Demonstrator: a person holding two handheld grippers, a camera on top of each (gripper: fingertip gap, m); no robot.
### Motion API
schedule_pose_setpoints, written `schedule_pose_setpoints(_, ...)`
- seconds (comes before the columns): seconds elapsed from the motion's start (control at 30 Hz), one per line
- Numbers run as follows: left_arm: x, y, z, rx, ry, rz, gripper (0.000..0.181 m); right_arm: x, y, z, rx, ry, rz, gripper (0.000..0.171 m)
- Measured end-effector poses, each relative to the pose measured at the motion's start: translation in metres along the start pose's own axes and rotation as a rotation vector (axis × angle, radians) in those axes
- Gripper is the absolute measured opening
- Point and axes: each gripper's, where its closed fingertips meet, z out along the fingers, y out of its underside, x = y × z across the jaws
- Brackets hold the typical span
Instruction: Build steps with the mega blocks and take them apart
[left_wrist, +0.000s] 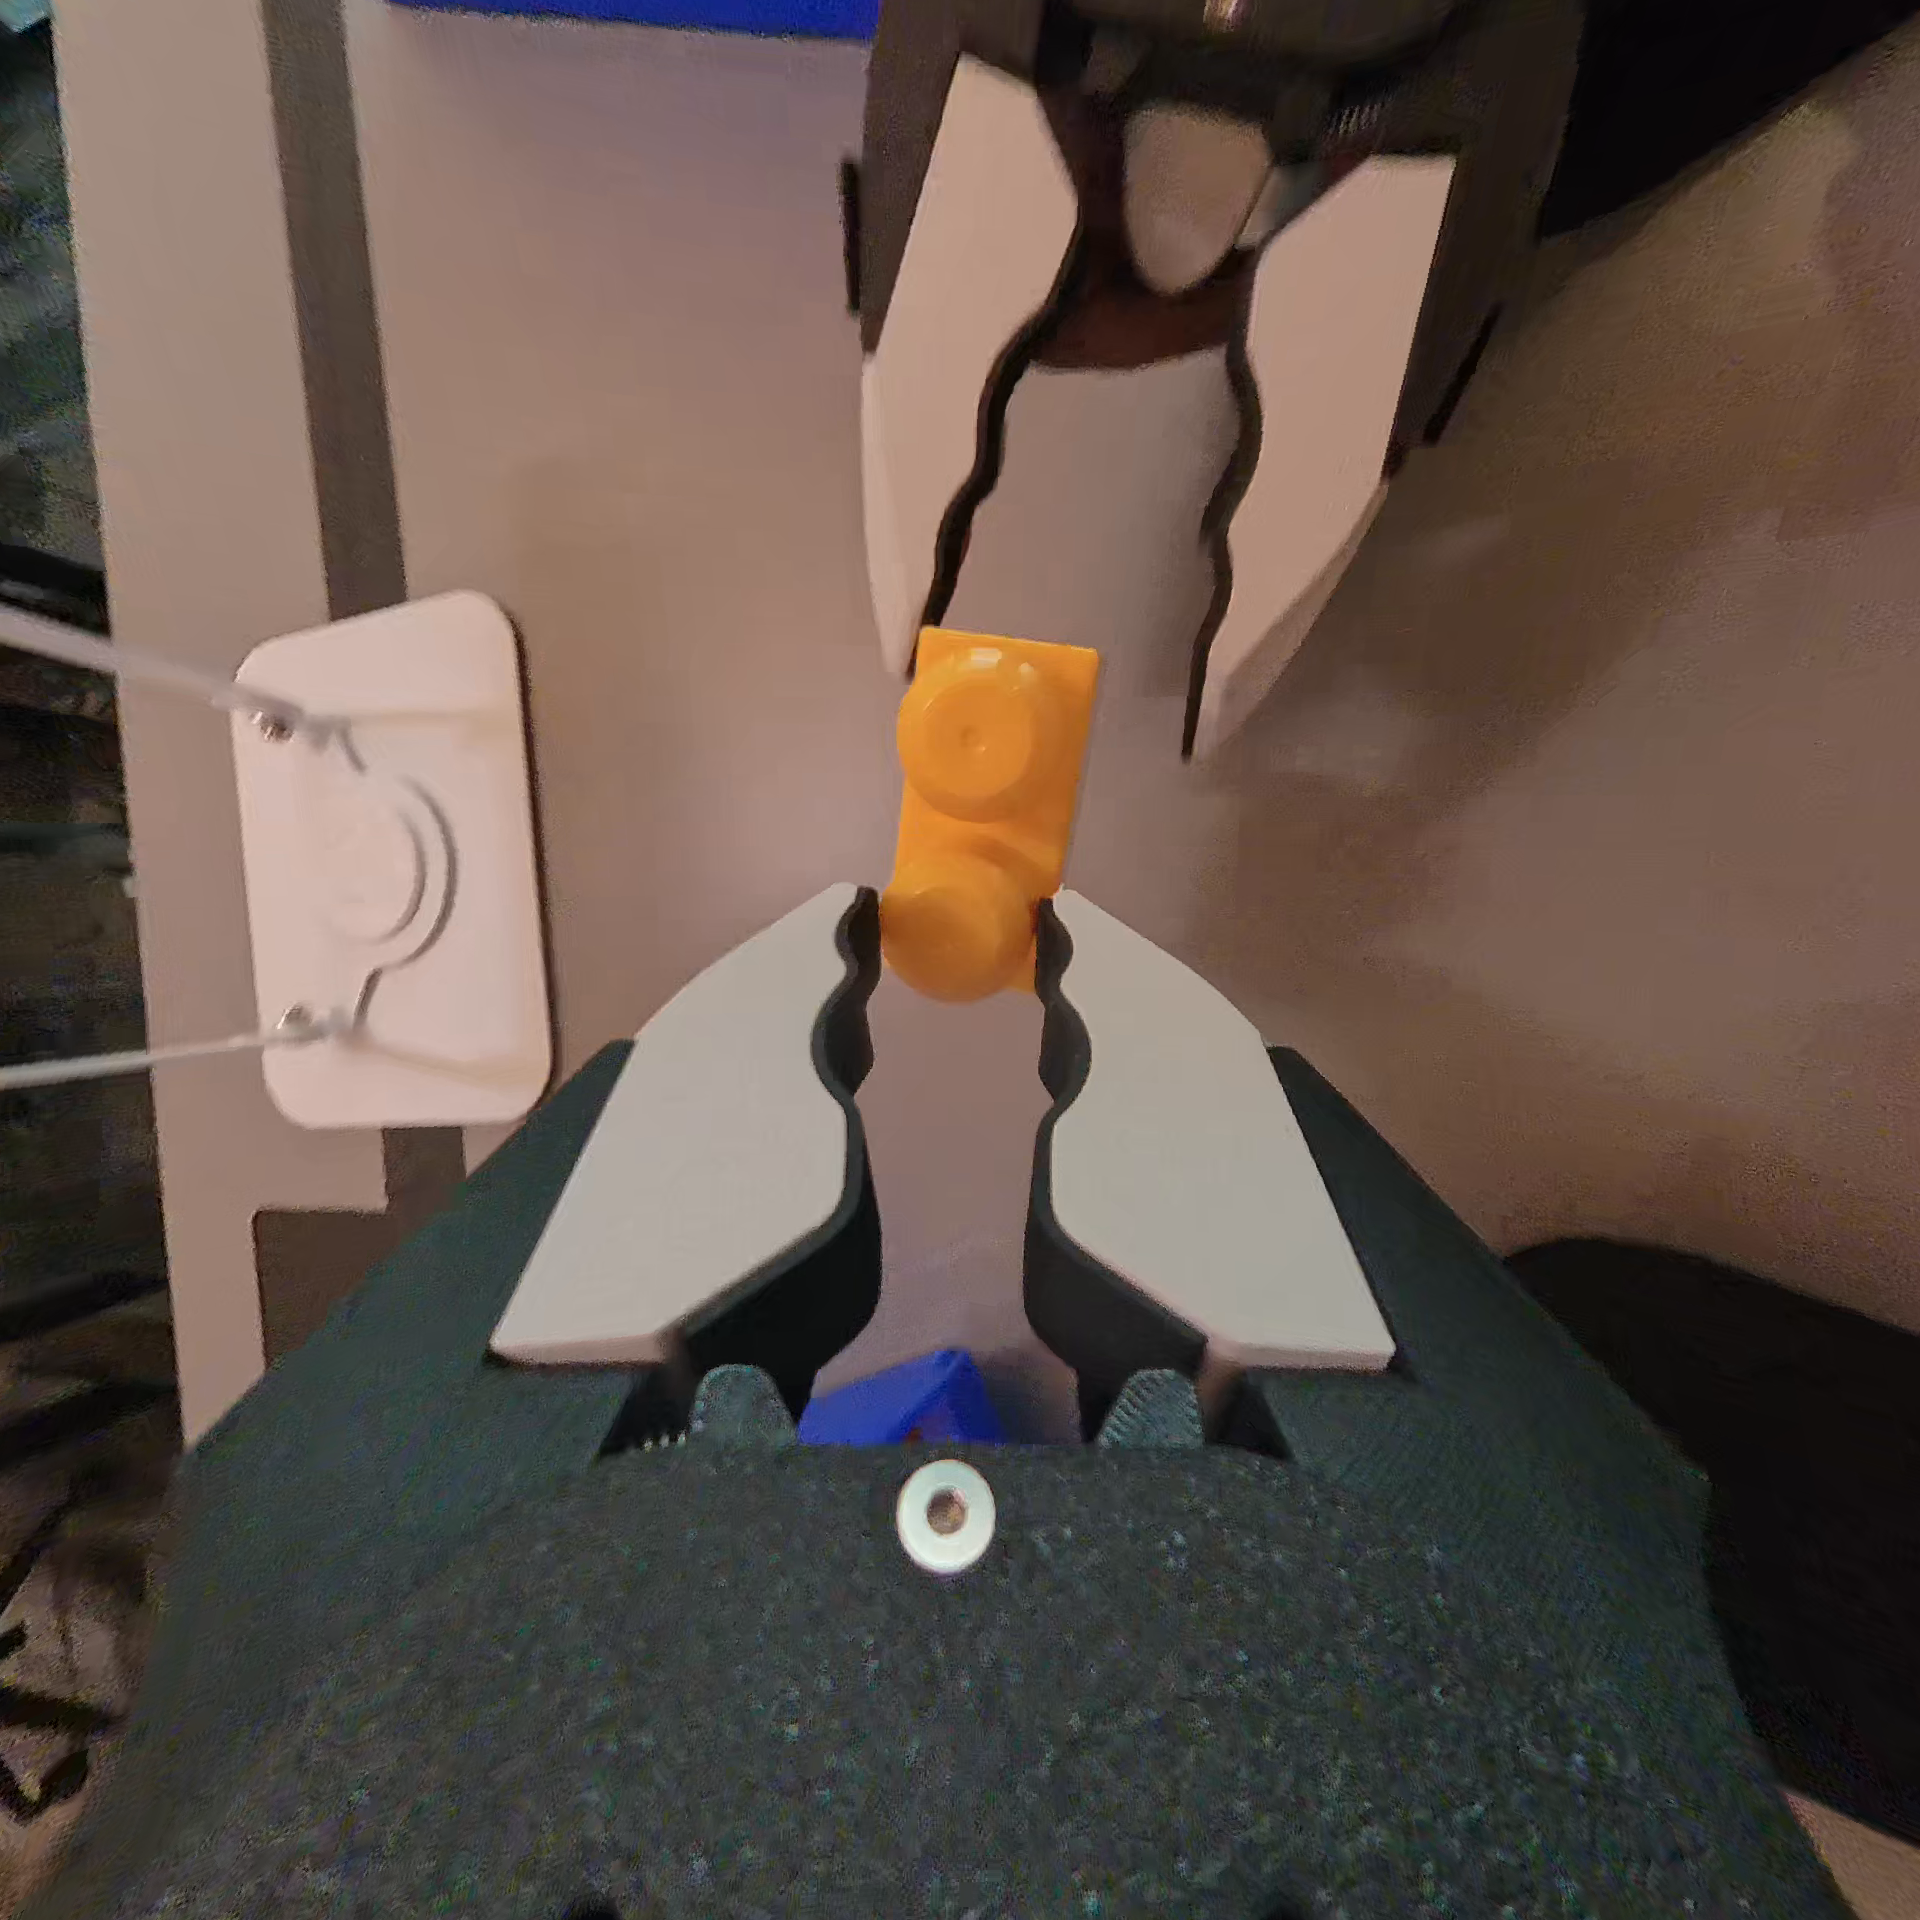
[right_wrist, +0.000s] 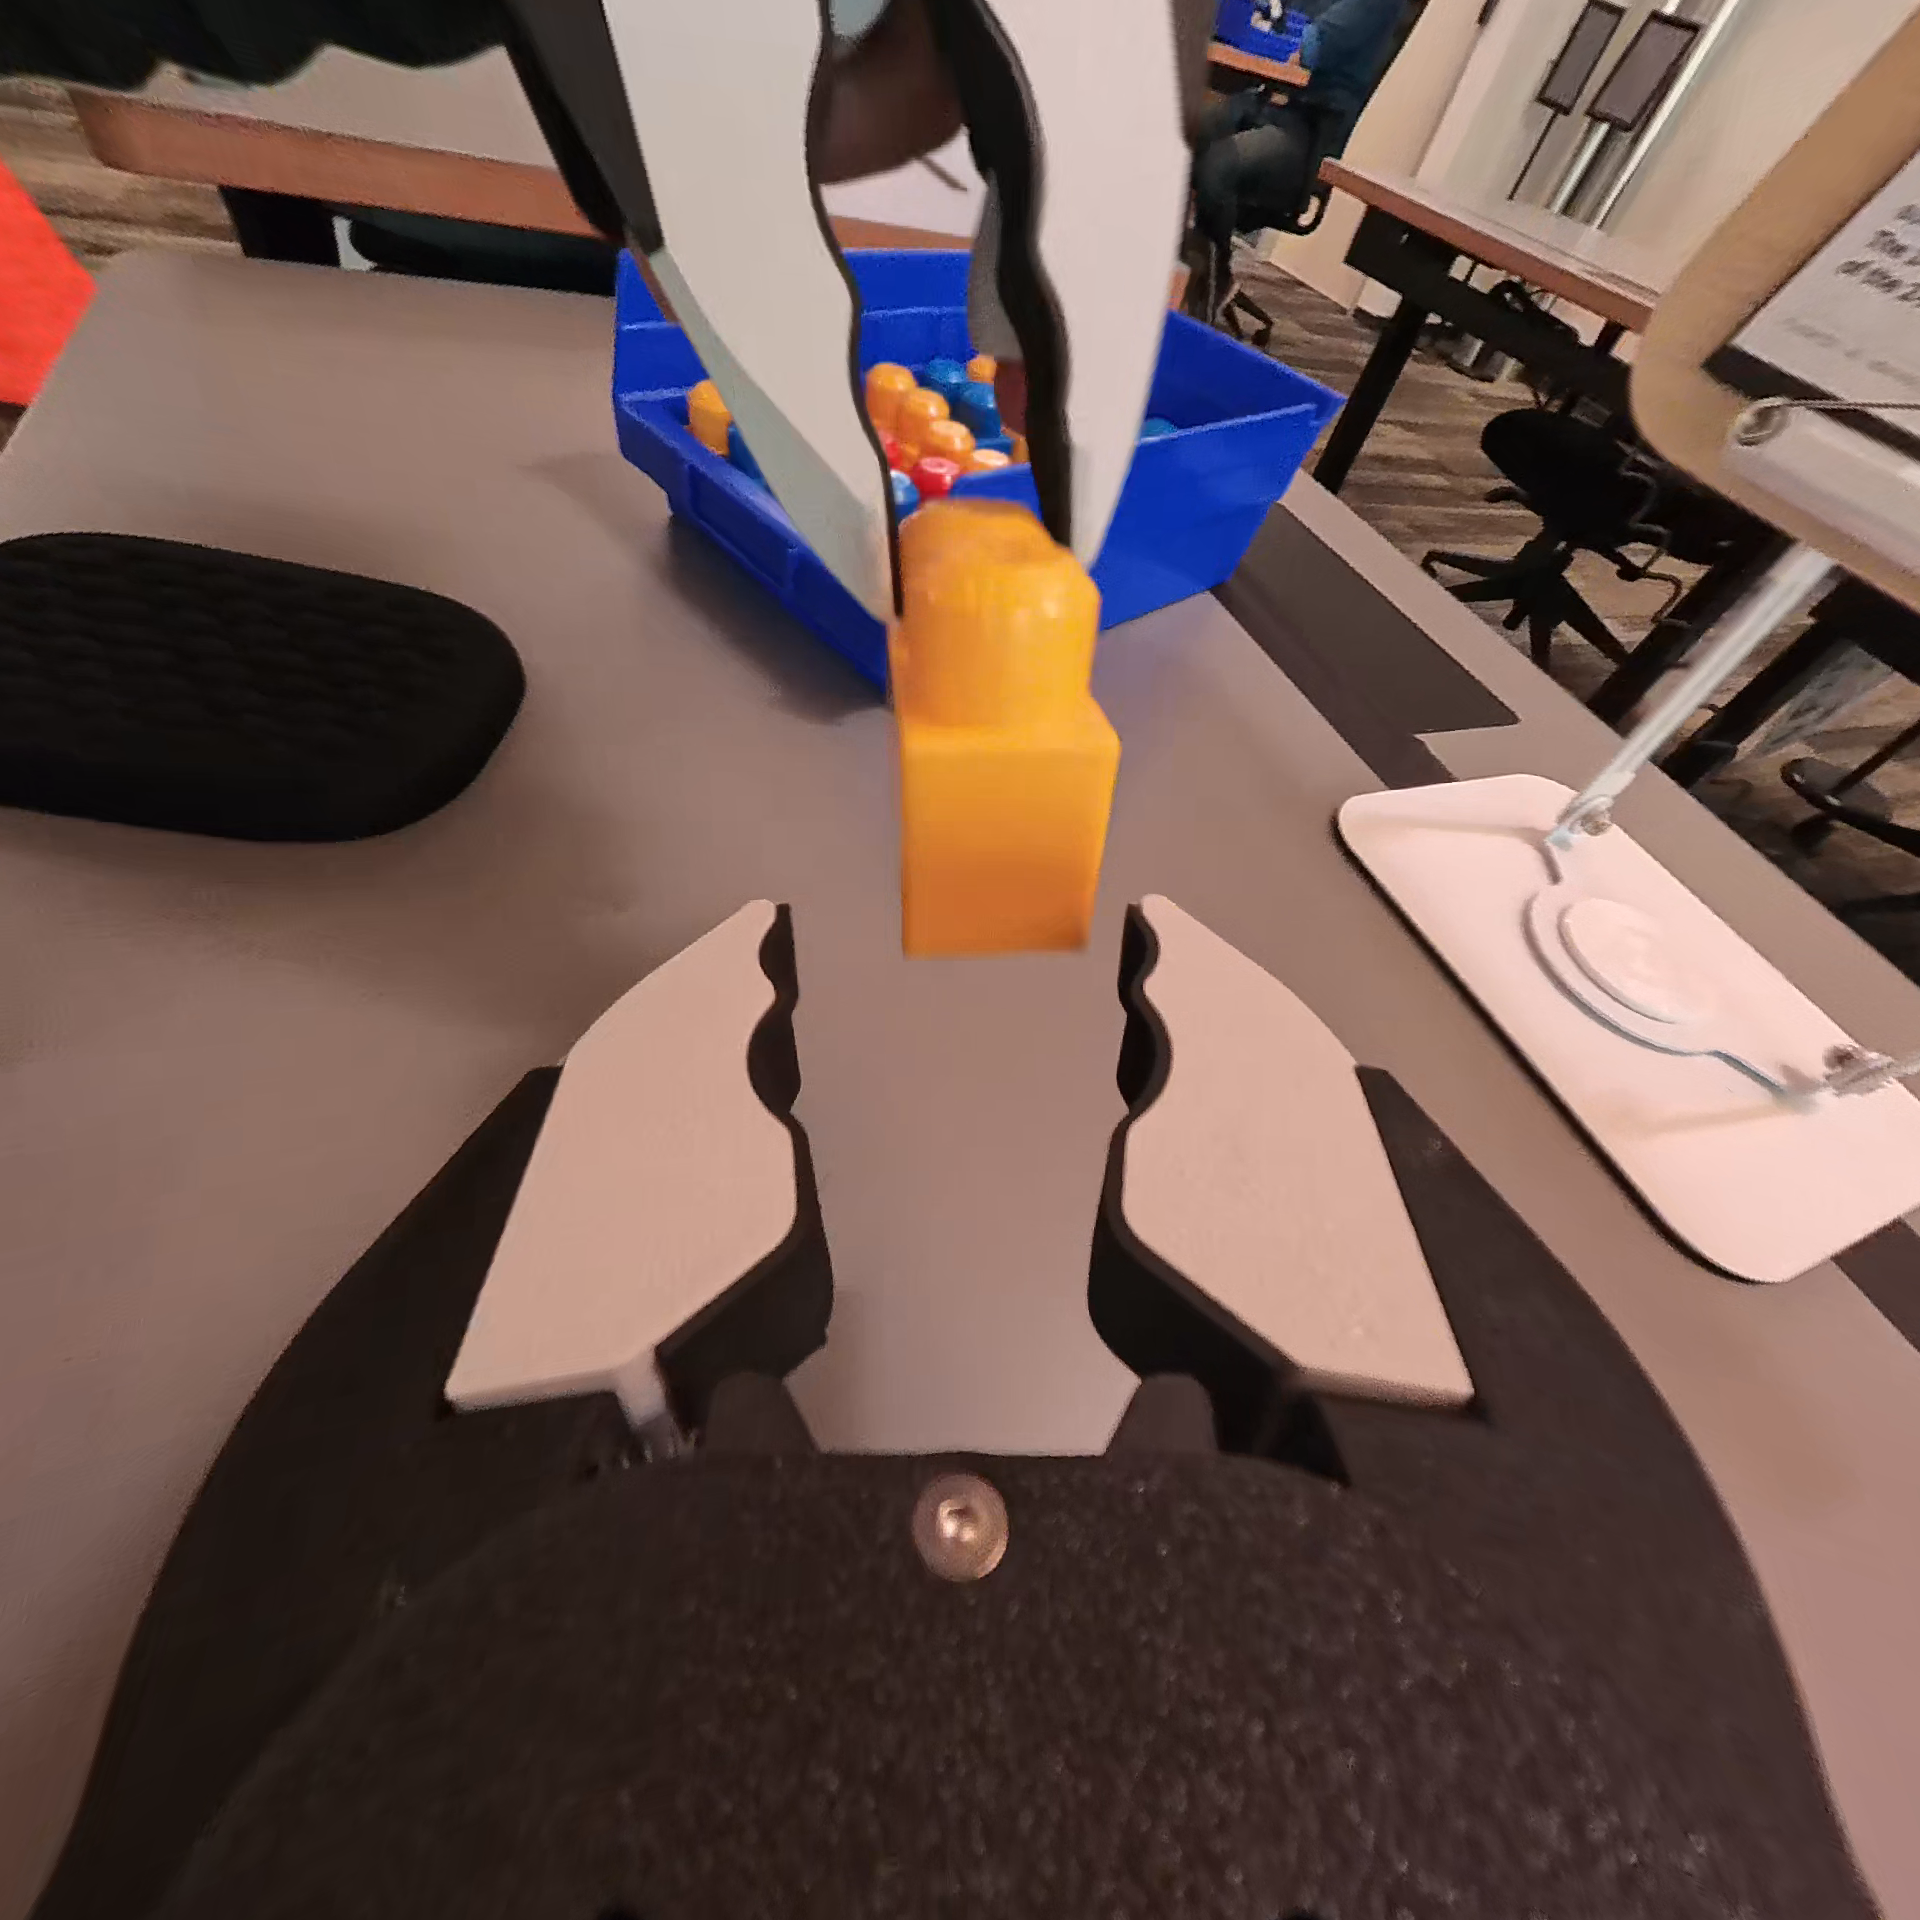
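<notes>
The orange block (left_wrist: 977, 831) is clamped by its stud in the left claw (left_wrist: 956, 935) above the bench (right_wrist: 312, 987); the right claw (right_wrist: 956, 935), jaws apart, is judged due to close on the block's base for a handover.

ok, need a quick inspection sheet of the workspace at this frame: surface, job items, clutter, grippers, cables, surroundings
Surface: grey table, mostly bare near the grippers.
Job's things: one orange block, two studs, held above the table; blue bin at the far edge holds more orange, blue and red blocks.
Clutter: black padded rest on one side; white stand base on the other, thin metal rods rising to a sign board.
Grippers: left gripper shut on the block's stud end; right gripper open, fingertips just short of the block's other end, not touching.
Cables: nothing seen.
Surroundings: office room, other desks, chairs, patterned carpet.
</notes>
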Motion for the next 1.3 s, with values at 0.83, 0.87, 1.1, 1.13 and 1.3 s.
schedule_pose_setpoints(0.83,-0.046,0.161,-0.056,-0.198,-0.073,-0.35,0.025,0.028,0.0,-0.015,0.064,0.104,0.021,0.038)
schedule_pose_setpoints(0.87,-0.043,0.172,-0.053,-0.215,-0.057,-0.366,0.028,0.026,0.001,-0.014,0.059,0.097,0.017,0.038)
schedule_pose_setpoints(1.1,-0.026,0.215,-0.029,-0.334,0.06,-0.379,0.042,0.019,0.008,-0.007,0.029,0.064,0.008,0.038)
schedule_pose_setpoints(1.13,-0.027,0.218,-0.026,-0.345,0.062,-0.374,0.043,0.019,0.009,-0.007,0.027,0.061,0.01,0.038)
schedule_pose_setpoints(1.3,-0.029,0.229,-0.011,-0.404,0.073,-0.347,0.044,0.016,0.011,-0.005,0.019,0.047,0.01,0.038)
